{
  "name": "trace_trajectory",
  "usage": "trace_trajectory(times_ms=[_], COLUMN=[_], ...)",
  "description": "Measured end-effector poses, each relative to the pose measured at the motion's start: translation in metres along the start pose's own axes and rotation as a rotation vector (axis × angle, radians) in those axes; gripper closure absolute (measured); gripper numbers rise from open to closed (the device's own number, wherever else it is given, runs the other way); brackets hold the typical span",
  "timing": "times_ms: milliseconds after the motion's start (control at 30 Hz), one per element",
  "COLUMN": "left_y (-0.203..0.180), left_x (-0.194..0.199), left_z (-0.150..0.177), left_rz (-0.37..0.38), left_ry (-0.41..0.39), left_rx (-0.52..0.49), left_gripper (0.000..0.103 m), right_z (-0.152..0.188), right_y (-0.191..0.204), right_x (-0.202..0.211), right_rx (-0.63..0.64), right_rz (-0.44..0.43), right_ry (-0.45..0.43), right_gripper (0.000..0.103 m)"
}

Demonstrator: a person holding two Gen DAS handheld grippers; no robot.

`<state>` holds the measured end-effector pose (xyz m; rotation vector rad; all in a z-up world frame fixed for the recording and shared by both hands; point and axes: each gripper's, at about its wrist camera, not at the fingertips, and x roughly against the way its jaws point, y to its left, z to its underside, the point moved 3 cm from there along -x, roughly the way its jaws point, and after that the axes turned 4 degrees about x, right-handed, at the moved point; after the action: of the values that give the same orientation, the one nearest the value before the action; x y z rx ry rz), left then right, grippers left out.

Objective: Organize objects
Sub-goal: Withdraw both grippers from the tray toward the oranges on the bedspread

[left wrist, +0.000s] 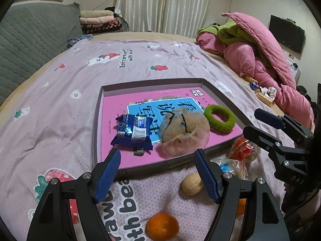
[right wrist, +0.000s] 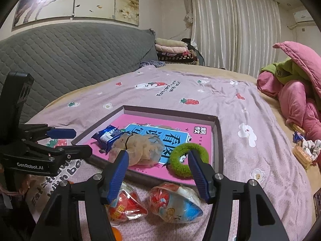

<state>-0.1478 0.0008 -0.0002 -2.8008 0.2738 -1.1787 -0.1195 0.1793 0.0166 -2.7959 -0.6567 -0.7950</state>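
The shallow grey cardboard tray (left wrist: 96, 120) with a pink book lining its floor lies on the bed and already holds a blue foil snack packet (left wrist: 132, 133), a beige mesh pouch (left wrist: 184, 130) and a green fuzzy ring (left wrist: 219, 116). Loose on the lilac sheet, nearer the person, are a pale walnut (left wrist: 192, 183), an orange tangerine (left wrist: 163, 228) and two clear-wrapped red sweets packets (right wrist: 174, 202). The left gripper (left wrist: 158, 172) is wide open and empty, the walnut just inside its right finger. The right gripper (right wrist: 157, 172) is open, empty, the packets directly below its fingers, likely its next pick.
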Motion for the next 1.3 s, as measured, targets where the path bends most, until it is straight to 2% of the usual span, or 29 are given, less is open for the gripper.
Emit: trace_trajectory(times_ms=[433,1033,1300], left_y=[0.003,-0.001,-0.003], left_x=[0.009,0.010,0.010], left_z=[0.015,0.040,0.054], left_rz=[-0.018,-0.017,-0.007], left_ry=[0.000,0.039,0.063], left_rx=[-0.014,-0.027,-0.018], left_gripper=[0.026,0.026,0.026], right_z=[0.014,0.031,0.042], right_y=[0.001,0.001,0.011], right_x=[0.005,0.015,0.026], right_rx=[-0.016,-0.015,-0.023], right_rz=[0.007,0.040,0.014], right_ry=[0.021,0.043,0.053], right_gripper=[0.042,0.042,0.042])
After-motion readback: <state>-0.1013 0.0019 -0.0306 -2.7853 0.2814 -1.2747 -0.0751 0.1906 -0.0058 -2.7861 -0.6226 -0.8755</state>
